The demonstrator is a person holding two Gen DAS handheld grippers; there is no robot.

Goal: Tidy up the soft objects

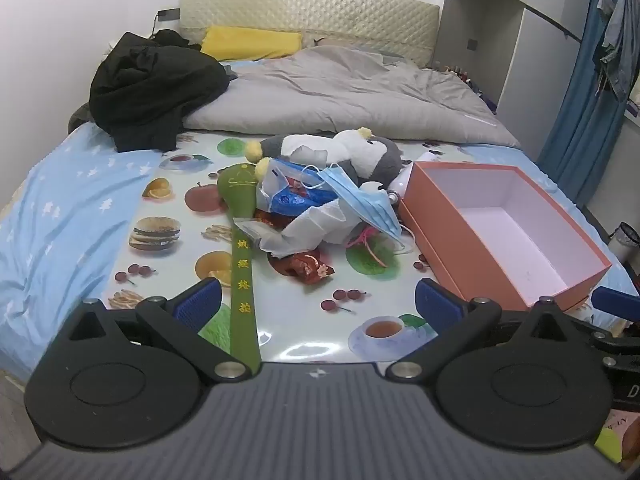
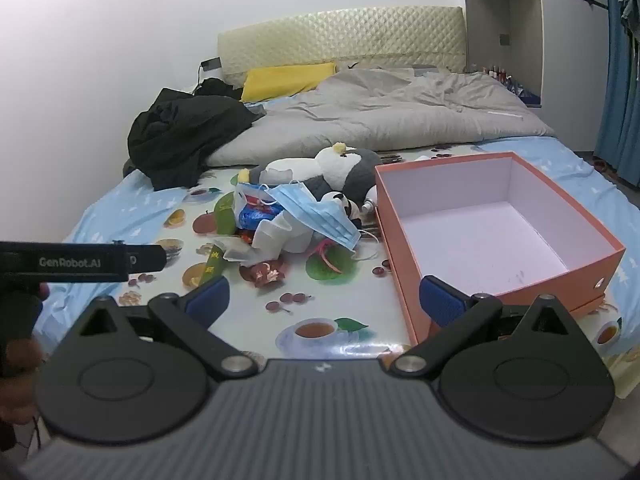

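Both grippers are spread as wide as they go, with nothing between the blue pads. The left gripper hangs over the near edge of the bed, and its left pad sits just beside the long green fabric paddle with yellow characters, which runs from the bottom middle of the left wrist view up into the pile. The right gripper is empty too; its right pad shows in front of the near wall of the orange box, though whether it touches I can't tell.

Past the pads there's a glossy food-print mat (burgers, cherries, tea cups) spread over the light blue star sheet. The soft stuff is heaped mid-frame on that mat: a blue surgical mask draped on top, crumpled white tissue or plastic under it, a blue and white plastic bag, and something small, red and floral at the near edge. Behind the heap lies a grey and white plush toy with yellow tufts.

The box is open, with a white inside and nothing in it, just right of the pile. In the upper part of the frame there's a rumpled grey duvet, a black jacket at upper left, a yellow pillow and the quilted headboard.
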